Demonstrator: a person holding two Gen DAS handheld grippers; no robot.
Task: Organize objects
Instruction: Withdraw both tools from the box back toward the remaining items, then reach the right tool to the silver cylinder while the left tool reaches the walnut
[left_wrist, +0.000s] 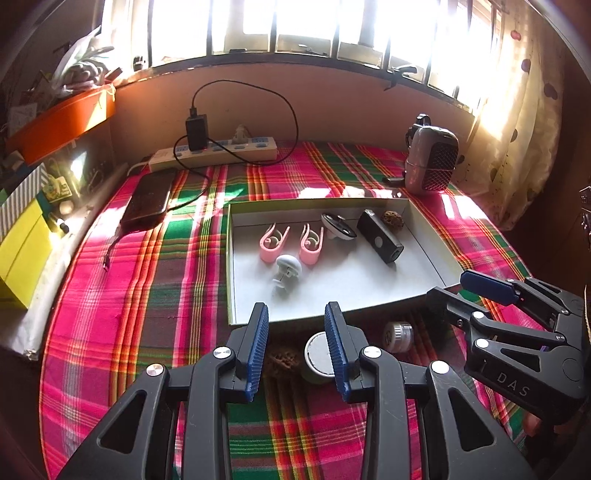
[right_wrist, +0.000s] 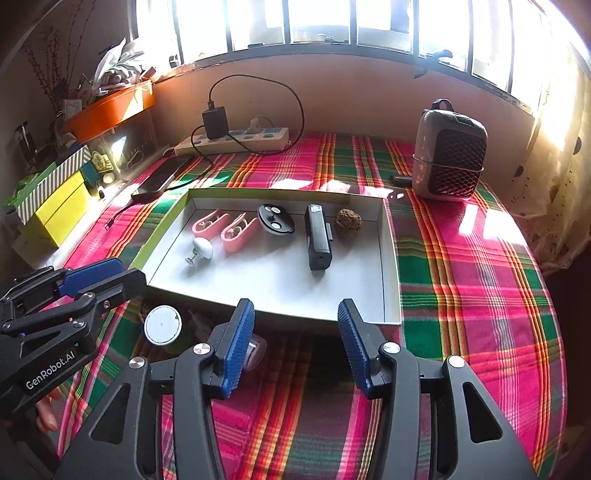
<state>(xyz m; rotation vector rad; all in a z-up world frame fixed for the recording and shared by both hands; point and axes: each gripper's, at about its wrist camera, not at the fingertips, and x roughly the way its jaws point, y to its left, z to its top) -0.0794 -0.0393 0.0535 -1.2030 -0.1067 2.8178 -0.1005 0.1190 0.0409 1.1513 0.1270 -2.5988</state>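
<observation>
A shallow white cardboard tray (left_wrist: 424, 236) (right_wrist: 389, 258) lies on the plaid cloth. In it are two pink clips (left_wrist: 273, 240) (right_wrist: 225, 227), a white mushroom-shaped piece (left_wrist: 286, 269) (right_wrist: 201, 249), a black-and-white round piece (left_wrist: 338, 225) (right_wrist: 276, 219), a black box-shaped device (left_wrist: 380, 236) (right_wrist: 318, 236) and a brown walnut (left_wrist: 390, 217) (right_wrist: 348, 220). In front of the tray lie a round white-lidded jar (left_wrist: 319, 358) (right_wrist: 162, 325), a small clear jar (left_wrist: 397, 336) (right_wrist: 255, 349) and another walnut (left_wrist: 279, 363). My left gripper (left_wrist: 297, 347) is open and empty above the jar and walnut. My right gripper (right_wrist: 295, 347) is open and empty by the small jar.
A power strip (left_wrist: 221, 151) with a black charger and cable, and a dark phone (left_wrist: 147, 199), lie at the back left. A small heater (left_wrist: 432, 162) (right_wrist: 448, 155) stands back right. Yellow boxes (left_wrist: 22, 251) and an orange tub (left_wrist: 62, 118) line the left edge.
</observation>
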